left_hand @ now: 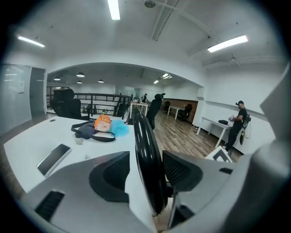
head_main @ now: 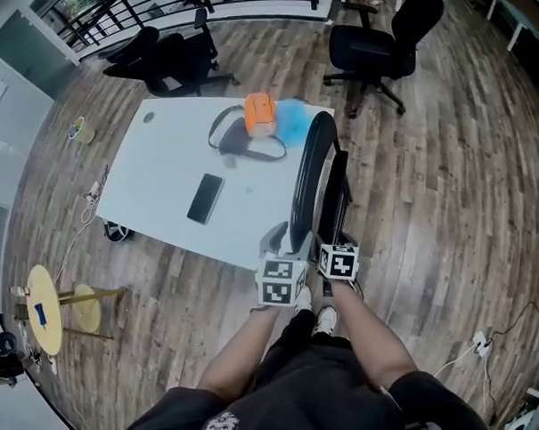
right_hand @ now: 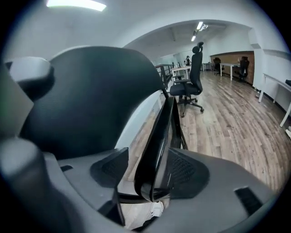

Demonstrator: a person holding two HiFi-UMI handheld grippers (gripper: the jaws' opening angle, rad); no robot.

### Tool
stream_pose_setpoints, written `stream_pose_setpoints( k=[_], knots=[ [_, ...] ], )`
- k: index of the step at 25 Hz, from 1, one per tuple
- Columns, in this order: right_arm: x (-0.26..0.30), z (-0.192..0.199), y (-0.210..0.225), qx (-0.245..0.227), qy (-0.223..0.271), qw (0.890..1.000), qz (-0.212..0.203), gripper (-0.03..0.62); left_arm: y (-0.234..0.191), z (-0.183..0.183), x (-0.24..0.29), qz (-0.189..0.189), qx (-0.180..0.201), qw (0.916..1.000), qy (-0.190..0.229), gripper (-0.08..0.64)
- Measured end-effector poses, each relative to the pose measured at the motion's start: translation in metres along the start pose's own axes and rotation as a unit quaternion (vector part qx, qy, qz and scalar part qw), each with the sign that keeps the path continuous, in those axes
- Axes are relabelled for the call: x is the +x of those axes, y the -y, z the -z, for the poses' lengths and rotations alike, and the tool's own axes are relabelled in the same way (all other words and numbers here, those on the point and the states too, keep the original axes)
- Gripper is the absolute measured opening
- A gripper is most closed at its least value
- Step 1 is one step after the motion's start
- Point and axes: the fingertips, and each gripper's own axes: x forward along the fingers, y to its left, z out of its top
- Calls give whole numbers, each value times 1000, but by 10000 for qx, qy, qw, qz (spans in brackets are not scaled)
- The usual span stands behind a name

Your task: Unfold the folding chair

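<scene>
The black plastic folding chair [head_main: 308,168] stands folded on the wooden floor [head_main: 429,185] just beside the white counter [head_main: 160,161], edge-on and running away from the person. Each gripper straddles its near top edge: the left gripper [head_main: 287,243] over the counter-side panel, the right gripper [head_main: 335,242] over the outer one. Both sets of jaws are apart, not clearly pressing. Unfolding likely means spreading those panels sideways.

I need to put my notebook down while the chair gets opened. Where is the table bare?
Bare: on the white table, the patch left of the phone, and the strip between the phone and the folding chair. Crowded: the far end, with the orange pouch, its dark strap and a blue item.
</scene>
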Motion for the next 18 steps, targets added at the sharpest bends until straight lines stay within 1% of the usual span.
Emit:
stream_pose_setpoints(
  k=[4, 7, 13, 15, 17, 18],
  knots=[
    [37, 8, -10, 247, -541, 9982, -117, 270, 0, 7, 20, 275, 4, 9992, -284, 213],
    [57, 15, -8, 420, -878, 9953, -6, 272, -1, 10, 30, 424, 14, 9982, -426, 213],
    [83, 17, -3, 565, -1147, 9917, -103, 278, 2, 15, 46, 700, -58, 9951, -697, 207],
    [89, 17, -4, 655, -1205, 9903, -220, 276, 0, 16, 50, 671, -21, 9950, -743, 157],
    [91, 18, -6, 610, -1268, 9897, -274, 274, -3, 17, 51, 513, 50, 9959, -749, 138],
    [91, 18, -7, 570, -1293, 9896, -279, 260, -4, 16, 51, 432, 84, 9963, -739, 128]
  ],
)
